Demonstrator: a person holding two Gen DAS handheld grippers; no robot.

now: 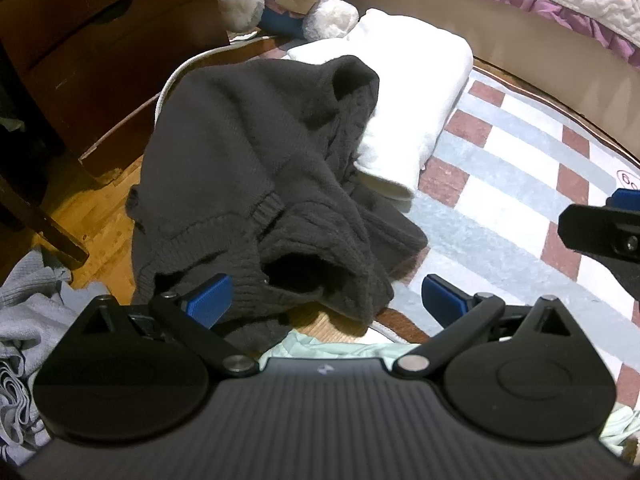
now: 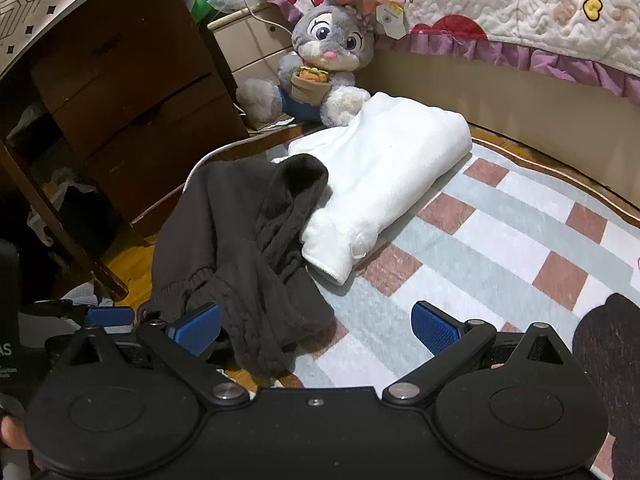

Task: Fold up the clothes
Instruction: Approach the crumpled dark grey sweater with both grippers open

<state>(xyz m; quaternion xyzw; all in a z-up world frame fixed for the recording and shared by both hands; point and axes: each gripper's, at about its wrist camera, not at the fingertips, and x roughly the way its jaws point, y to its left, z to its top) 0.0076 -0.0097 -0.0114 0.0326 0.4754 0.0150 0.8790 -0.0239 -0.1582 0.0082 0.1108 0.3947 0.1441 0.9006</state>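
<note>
A dark grey knitted sweater (image 1: 256, 184) lies crumpled on the left edge of a checked rug (image 1: 500, 152), partly over a folded white garment (image 1: 404, 92). My left gripper (image 1: 326, 300) is open just above the sweater's near hem, its left pad touching the knit. In the right wrist view the sweater (image 2: 236, 248) and the white garment (image 2: 380, 184) lie ahead. My right gripper (image 2: 316, 328) is open and empty over the sweater's near corner and the rug (image 2: 480, 240). The right gripper's tip also shows at the right edge of the left wrist view (image 1: 600, 228).
A dark wooden drawer unit (image 2: 132, 92) stands left. A plush rabbit (image 2: 324, 60) sits behind the white garment. A bed with a quilted cover (image 2: 520, 12) runs along the back. Grey cloth (image 1: 28, 320) and pale green cloth (image 1: 332, 346) lie near me.
</note>
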